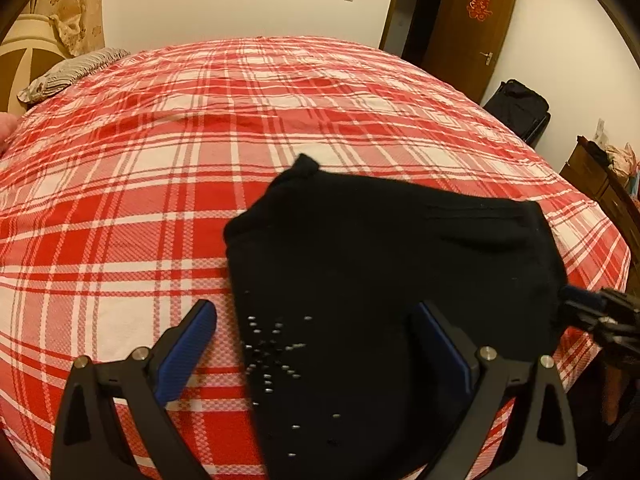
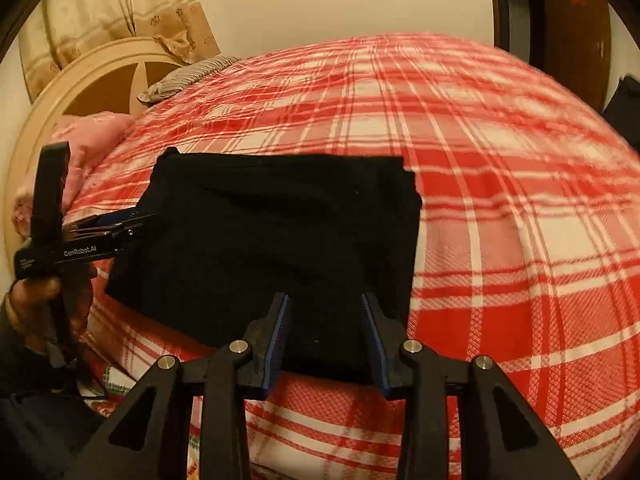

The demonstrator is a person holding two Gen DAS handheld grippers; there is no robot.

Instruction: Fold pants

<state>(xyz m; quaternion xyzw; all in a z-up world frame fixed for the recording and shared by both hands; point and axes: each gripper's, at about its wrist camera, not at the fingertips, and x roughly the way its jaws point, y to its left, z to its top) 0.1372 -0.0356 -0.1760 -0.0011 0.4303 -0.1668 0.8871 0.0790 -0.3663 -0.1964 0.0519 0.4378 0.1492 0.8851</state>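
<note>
The black pants [image 1: 380, 272] lie folded into a compact rectangle on the red plaid bedsheet [image 1: 160, 160], with a small studded star pattern near the front. My left gripper [image 1: 320, 320] is open, its jaws wide, just above the pants' near left edge. My right gripper [image 2: 326, 308] is open over the near edge of the pants [image 2: 280, 232], with the cloth showing between the blue pads. The right gripper also shows in the left wrist view [image 1: 592, 312] at the pants' right edge. The left gripper shows in the right wrist view [image 2: 120, 220] at the pants' left edge.
A striped pillow [image 1: 72, 72] and a pink blanket [image 2: 92, 140] lie by the cream headboard [image 2: 92, 80]. A brown door [image 1: 472, 24], a black bag [image 1: 516, 108] and a wooden cabinet [image 1: 604, 184] stand beyond the bed's far right side. The bedsheet [image 2: 500, 200] stretches right of the pants.
</note>
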